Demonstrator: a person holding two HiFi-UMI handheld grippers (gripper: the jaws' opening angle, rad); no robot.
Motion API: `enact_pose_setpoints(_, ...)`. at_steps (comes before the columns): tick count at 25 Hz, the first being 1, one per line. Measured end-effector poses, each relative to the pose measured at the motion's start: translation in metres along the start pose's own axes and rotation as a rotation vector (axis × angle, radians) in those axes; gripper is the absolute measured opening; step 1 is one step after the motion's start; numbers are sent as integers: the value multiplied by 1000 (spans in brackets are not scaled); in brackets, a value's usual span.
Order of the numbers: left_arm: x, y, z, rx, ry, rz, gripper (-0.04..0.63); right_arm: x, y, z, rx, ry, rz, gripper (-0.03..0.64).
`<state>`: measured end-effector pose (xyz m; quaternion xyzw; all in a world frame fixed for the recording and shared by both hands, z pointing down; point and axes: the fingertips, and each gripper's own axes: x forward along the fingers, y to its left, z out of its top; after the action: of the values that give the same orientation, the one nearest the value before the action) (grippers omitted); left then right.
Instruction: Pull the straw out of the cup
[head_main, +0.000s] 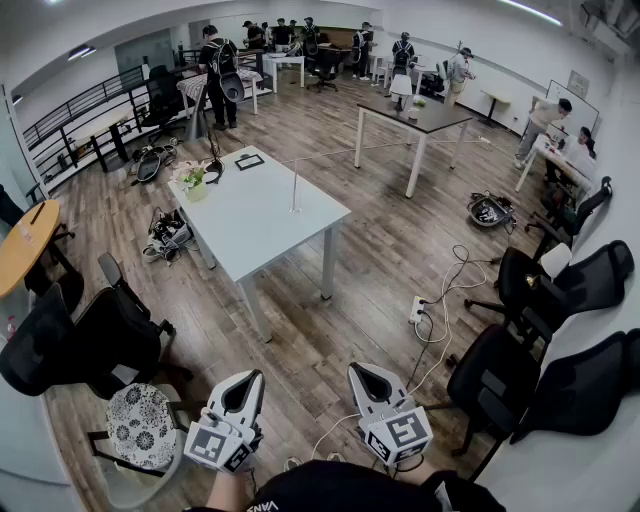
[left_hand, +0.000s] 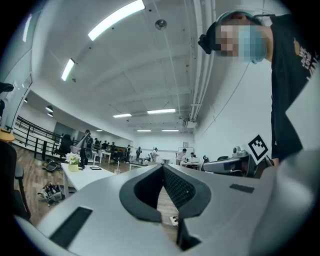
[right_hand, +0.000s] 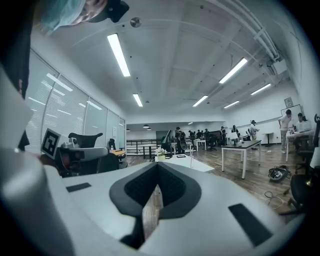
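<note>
Head view: a clear cup with a thin straw stands on the white bench. Only the gripper views show the textured dark pads. The left hand-held gripper and right hand-held gripper are closed and empty.

Pale grey left tongs and right tongs, black-lined, square-marker cubes; black shirt.

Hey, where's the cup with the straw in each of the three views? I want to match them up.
Head view: cup near the white table's right edge, upper centre.
Left gripper view: cup tiny, left of centre, toward the table's right end.
Right gripper view: cup right of centre, on the table's right part.
Shared landmark: the flower pot, left of the cup in all three.
</note>
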<state>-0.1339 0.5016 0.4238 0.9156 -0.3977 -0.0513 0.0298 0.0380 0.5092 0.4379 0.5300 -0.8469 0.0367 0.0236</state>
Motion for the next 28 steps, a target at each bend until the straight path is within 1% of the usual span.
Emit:
enact_pose_setpoints(7,4,1,1,-10,-7,4,11,0,-4,-1,-11,-2,6,15)
enact_pose_setpoints(10,6,-2,1,-11,-5,4,11,-3,-7,3,12,-33,17,15)
enact_pose_setpoints(14,11,-6,-2,-13,-2,8,11,-3,-14,3,20,-41,15,15)
enact_pose_setpoints(21,23,-15,-11,-22,5,20,11,-4,-31,-4,34,-33,34,15)
enact_pose_setpoints(28,42,-21,-18,-24,3,54,11,-1,-56,-10,36,-22,67,15)
